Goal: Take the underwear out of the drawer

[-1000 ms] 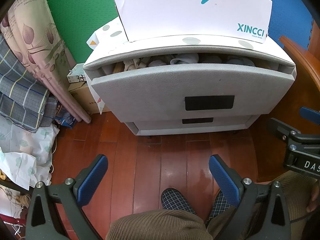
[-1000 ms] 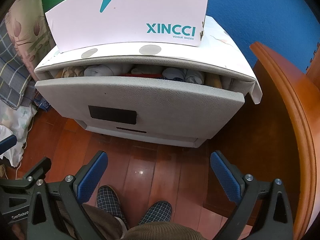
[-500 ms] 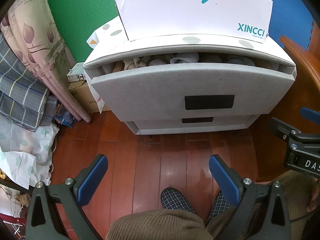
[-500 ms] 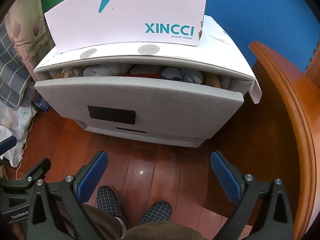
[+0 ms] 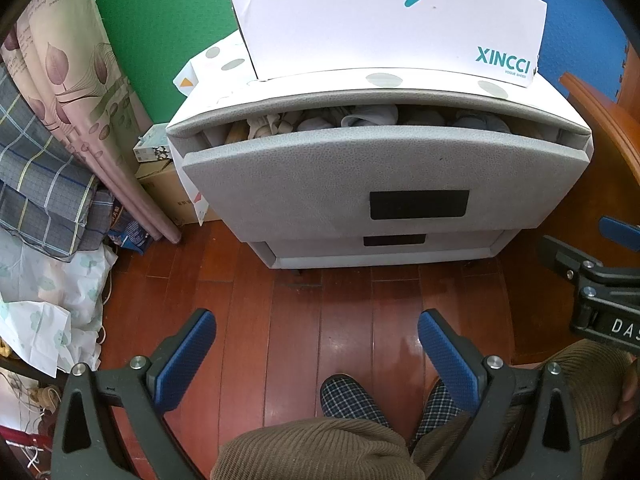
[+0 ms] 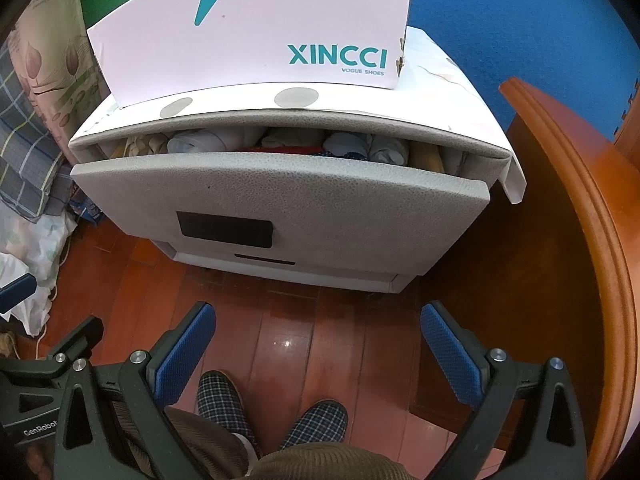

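Both the left tongs [image 5: 316,336] and right tongs [image 6: 318,330] hung spread and empty above the red wooden floor [image 5: 344,312], well short of the soft, light rolled underwear [image 6: 208,140] packing the part-open grey top drawer [image 6: 280,200], likely best pinched at a protruding fold.

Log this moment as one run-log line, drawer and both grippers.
top drawer: ajar, rolled clothes showing | left gripper: open, empty, above floor | right gripper: open, empty | underwear: not yet taken
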